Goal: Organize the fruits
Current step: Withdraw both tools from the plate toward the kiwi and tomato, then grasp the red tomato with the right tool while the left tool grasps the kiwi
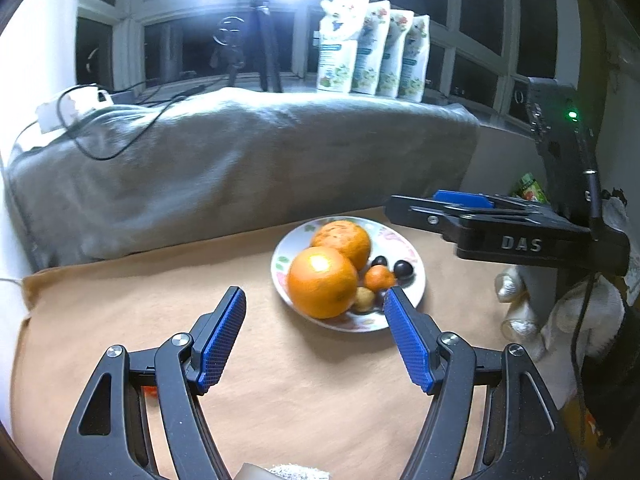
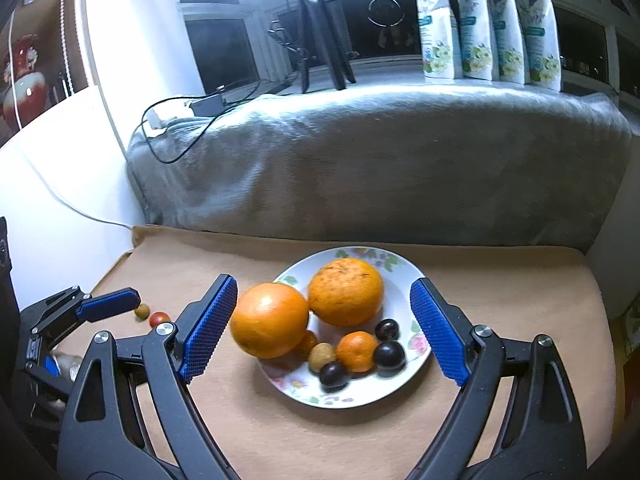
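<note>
Fruit piled on flowered plate atop tan worktop: two oranges, small dark ones. Hovered above, tilted downward, both empty: right gripper spread wide; left gripper agape nearby.

The left gripper has black plastic arms built as paired curved links, each with a triangular cut-out near its base. Round silver screws mark the pivot joints, two per side. Each finger ends in a flat, elongated blue pad with a fine knurled, diamond-grid surface.

The right gripper is of identical construction: black linked arms, silver pivot screws, triangular openings and blue textured pads. Seen from the side in the left wrist view, its black body carries the raised letters "DAS", a blue insert on top, a small green indicator light and a thin black cable running downward.
</note>
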The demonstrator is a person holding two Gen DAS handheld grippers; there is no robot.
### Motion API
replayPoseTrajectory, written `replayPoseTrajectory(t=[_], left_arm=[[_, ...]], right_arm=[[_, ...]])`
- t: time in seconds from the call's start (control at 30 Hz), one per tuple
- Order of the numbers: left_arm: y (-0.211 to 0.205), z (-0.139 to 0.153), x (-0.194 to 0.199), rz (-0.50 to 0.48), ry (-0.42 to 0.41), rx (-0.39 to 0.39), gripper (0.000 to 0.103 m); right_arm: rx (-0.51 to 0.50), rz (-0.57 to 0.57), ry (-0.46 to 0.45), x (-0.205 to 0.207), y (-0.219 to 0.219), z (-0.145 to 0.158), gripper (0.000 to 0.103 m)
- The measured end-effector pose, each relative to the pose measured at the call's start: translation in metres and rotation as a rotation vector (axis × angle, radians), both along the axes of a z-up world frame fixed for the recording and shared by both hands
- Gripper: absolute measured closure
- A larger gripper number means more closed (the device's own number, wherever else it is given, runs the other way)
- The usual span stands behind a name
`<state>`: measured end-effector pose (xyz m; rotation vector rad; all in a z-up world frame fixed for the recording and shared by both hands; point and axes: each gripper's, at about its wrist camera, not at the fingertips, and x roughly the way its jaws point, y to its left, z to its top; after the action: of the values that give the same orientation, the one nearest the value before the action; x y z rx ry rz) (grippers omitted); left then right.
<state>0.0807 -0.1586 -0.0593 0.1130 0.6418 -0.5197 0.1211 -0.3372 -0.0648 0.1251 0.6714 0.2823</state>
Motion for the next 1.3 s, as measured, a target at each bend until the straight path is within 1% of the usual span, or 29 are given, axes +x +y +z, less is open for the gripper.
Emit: replayPoseTrajectory(t=[0.3, 0.57, 0.73, 0.97, 1.3], left_arm=[[0.049, -0.014, 0.003, 0.106, 0.023, -0.002, 0.031], [0.101, -0.028, 0.006, 0.213, 0.047, 0.016, 0.031], [0.131, -0.04, 0.01, 0.27, 0.078, 0.022, 0.031], [0.167, -0.057, 0.018, 0.326, 0.162, -0.043, 0.031], [0.189, -0.075, 0.031, 0.346, 0.239, -0.122, 0.032]], right_arm=[[-0.021, 0.073, -0.009, -0.008, 0.034, 0.002, 0.012], [-0.062, 0.175, -0.008, -0.012, 0.078, -0.005, 0.012], [-0.072, 0.242, 0.007, -0.011, 0.104, -0.013, 0.012], [-0.095, 0.327, 0.034, -0.009, 0.142, -0.028, 0.012], [-0.141, 0.424, 0.08, -0.005, 0.188, -0.056, 0.012]])
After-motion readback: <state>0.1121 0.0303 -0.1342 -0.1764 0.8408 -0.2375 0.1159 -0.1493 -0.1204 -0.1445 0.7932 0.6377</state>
